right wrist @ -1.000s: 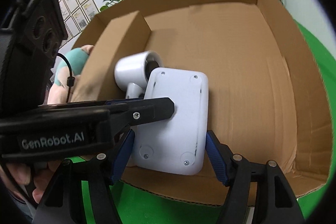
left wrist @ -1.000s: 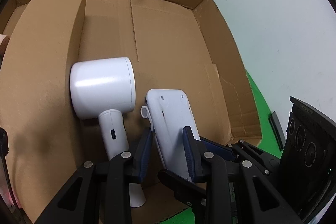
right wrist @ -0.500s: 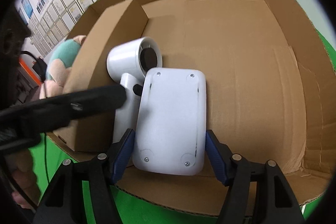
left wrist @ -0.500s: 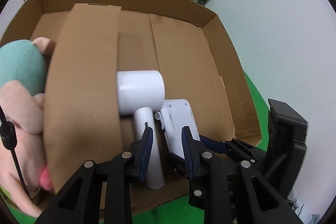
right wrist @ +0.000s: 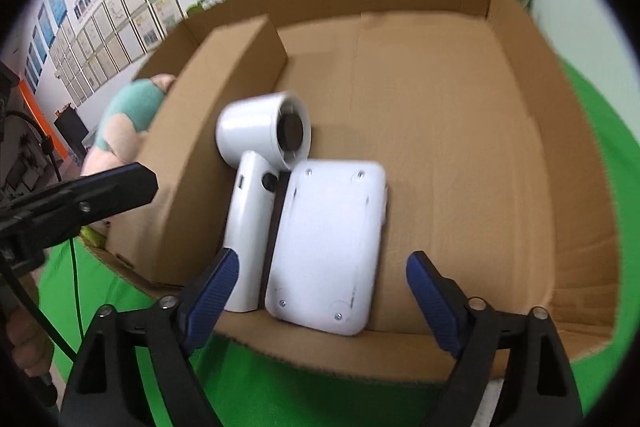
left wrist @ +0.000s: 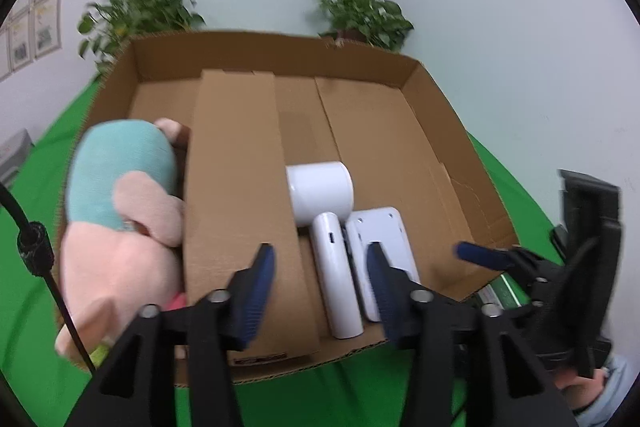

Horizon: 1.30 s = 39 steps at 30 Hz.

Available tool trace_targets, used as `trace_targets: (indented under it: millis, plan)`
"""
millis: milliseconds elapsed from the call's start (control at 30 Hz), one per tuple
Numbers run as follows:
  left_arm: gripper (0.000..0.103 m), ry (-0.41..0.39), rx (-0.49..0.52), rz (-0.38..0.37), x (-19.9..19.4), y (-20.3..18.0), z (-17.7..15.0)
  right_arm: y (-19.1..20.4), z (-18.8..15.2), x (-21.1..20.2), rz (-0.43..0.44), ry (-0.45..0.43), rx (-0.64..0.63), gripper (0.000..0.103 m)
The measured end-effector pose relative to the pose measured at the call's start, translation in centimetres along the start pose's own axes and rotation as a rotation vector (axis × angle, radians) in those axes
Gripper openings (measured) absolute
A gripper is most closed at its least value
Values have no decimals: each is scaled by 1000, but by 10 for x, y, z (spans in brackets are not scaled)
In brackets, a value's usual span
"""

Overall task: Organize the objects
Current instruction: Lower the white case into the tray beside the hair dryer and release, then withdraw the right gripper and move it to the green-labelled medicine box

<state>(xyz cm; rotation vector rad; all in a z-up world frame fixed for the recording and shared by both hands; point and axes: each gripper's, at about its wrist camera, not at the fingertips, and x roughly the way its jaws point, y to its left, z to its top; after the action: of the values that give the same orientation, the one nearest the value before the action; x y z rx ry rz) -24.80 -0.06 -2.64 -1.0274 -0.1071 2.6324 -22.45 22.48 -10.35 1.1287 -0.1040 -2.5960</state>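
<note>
A white flat device [right wrist: 328, 251] lies in the cardboard box [right wrist: 460, 115] next to a white hair dryer [right wrist: 256, 187]; both also show in the left wrist view, the device [left wrist: 380, 247] and the dryer [left wrist: 324, 223]. A pink and teal plush toy [left wrist: 120, 211] lies in the box's left part behind a cardboard divider [left wrist: 236, 195]. My left gripper [left wrist: 320, 279] is open and empty above the box's near edge. My right gripper [right wrist: 320, 291] is open and empty, just in front of the device.
The box sits on a green cloth [left wrist: 32, 179]. Potted plants [left wrist: 360, 15] stand behind it against a white wall. The right gripper's body [left wrist: 576, 267] shows at the right of the left wrist view.
Both grippers have opened wide, let go of the white device and pulled back and up from the box. The device now lies flat beside the dryer.
</note>
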Motion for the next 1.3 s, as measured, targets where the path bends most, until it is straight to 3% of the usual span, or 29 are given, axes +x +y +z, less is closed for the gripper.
trace_targets:
  millis: [33,133,167,233,333,500,533,567,600,633,700,767,800,833,867,900,1000,1300]
  plan:
    - [65,-39,3,14,-8,-2,-3,1,-1,-7,-3,-24,-5,102]
    - [97,-173,-1,75,-35,-7,-15,5,-10,-31,-38,-94,-27,102]
    - [103,-203,-1,95,-43,-9,-20,6,-13,-36,-53,-112,-23,102]
    - [102,-249,13,143,-54,-15,-28,8,-23,-50,-90,-156,-8,102]
    - [102,-229,28,221,-58,-21,-36,14,-29,-62,-134,-206,-9,102]
    - [101,-213,42,305,-63,-26,-54,21,-39,-78,-114,-250,-15,102]
    - [87,-208,50,321,-64,-28,-56,21,-41,-79,-107,-257,-11,99]
    - [52,-202,60,335,-63,-29,-59,21,-43,-81,-108,-255,-2,73]
    - [30,-171,66,345,-62,-28,-62,21,-44,-78,-144,-234,13,26]
    - [0,-151,55,327,-60,-26,-63,21,-45,-74,-172,-213,25,11]
    - [1,-145,17,268,-61,-21,-66,21,-48,-70,-158,-198,27,5]
    - [8,-176,27,315,-69,-23,-67,25,-49,-71,-164,-207,7,6]
    - [18,-199,20,361,-74,-24,-68,27,-50,-72,-170,-212,-6,9]
    - [59,-208,10,379,-76,-23,-67,29,-50,-73,-171,-213,-15,20]
    - [103,-225,-3,387,-81,-22,-68,30,-50,-74,-176,-218,-23,65]
    - [101,-254,-9,383,-86,-21,-69,31,-52,-77,-182,-240,-24,101]
    - [101,-258,9,396,-91,-23,-68,32,-53,-83,-214,-272,-24,102]
    - [101,-224,7,425,-89,-24,-72,38,-55,-94,-130,-288,-37,102]
